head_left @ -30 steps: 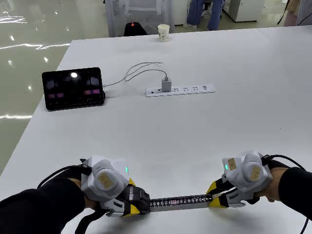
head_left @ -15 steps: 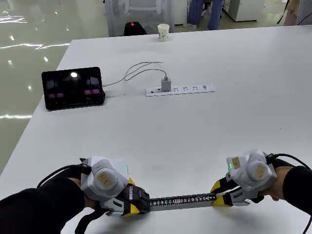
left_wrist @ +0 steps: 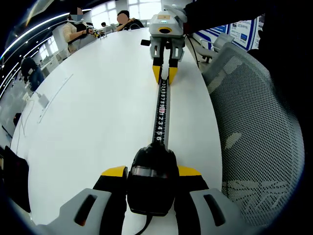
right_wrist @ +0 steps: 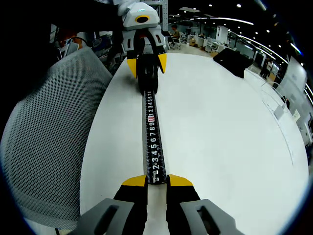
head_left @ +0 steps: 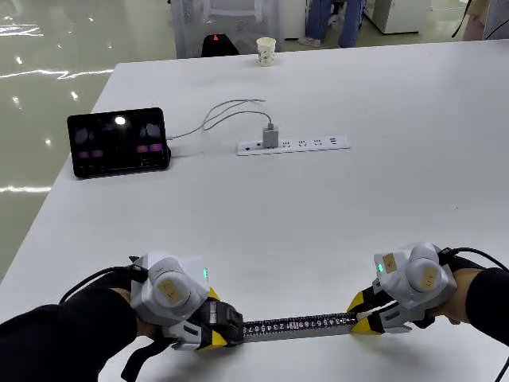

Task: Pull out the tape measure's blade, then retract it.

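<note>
The left gripper is clamped on the black tape measure case, one jaw pressed to each flank. The blade leaves the case's mouth dead ahead of that claw, straight along its forward axis. The right gripper has its jaws drawn narrow on the blade's free end, pinching the strip right at the tip. From this claw the blade also runs straight ahead, numbered face up, to the case held opposite. So the two claws face each other nose to nose, and the blade's long axis is the line between them — that is what the coming move turns on. The strip lies low over the white workbench near its front edge; whether it touches the top cannot be told. Only a short run of markings shows, so the pull looks part way. To draw more out, the right claw would back straight away from the case along that line, and retracting would feed it forward the same way — a sideways drift could kink the blade.
</note>
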Available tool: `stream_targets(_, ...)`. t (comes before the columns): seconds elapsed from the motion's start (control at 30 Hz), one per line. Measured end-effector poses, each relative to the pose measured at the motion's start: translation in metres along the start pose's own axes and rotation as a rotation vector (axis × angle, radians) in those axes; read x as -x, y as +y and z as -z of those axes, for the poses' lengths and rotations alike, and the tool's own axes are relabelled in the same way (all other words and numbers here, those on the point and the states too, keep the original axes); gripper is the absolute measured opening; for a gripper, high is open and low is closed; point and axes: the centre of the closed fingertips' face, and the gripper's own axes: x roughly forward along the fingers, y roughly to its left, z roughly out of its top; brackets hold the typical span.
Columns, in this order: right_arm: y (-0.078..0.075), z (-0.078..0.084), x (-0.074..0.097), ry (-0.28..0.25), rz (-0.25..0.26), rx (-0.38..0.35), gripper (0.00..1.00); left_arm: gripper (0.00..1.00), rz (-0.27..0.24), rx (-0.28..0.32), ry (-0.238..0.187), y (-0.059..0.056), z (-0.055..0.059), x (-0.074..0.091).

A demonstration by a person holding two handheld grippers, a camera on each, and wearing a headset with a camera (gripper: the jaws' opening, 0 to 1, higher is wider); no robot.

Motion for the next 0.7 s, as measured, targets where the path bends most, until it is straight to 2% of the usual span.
stream_targets(0.7,0.0003,0.0098,0.0059,0.016,0.003,-0.003,0.1,0.31,-0.002,0.001,-0.002,0.0004,0.0007,0.0011)
